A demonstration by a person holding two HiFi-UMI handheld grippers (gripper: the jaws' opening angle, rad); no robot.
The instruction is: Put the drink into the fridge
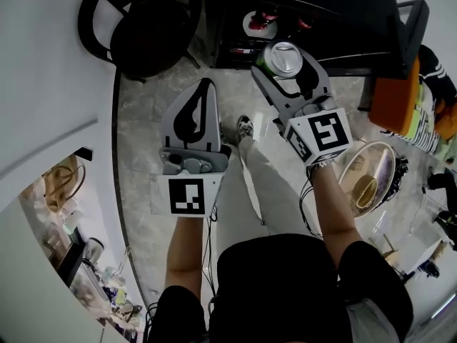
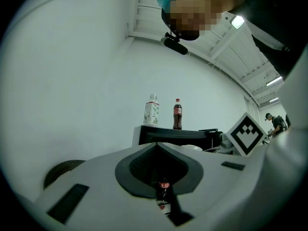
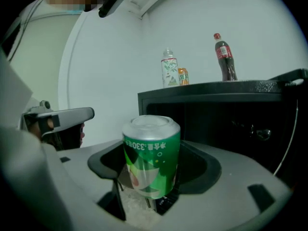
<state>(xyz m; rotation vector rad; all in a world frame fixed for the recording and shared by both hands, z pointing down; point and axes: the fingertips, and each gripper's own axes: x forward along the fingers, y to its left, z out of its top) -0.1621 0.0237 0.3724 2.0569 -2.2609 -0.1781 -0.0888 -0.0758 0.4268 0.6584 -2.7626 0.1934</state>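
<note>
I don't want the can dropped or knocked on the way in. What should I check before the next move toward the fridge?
1. Grip on the drink: ok. The right gripper has its jaws closed on the green can, which stands upright.
2. Left gripper free: ok. The left gripper has its jaws together with nothing between them.
3. Fridge in sight: ok. The black fridge is ahead of both grippers.
4. Fridge door open: cannot tell. Its front shows only as dark.
5. Bottles out of the way: ok. The cola bottle and the clear bottle stand on top of the fridge, not in front of it.
</note>
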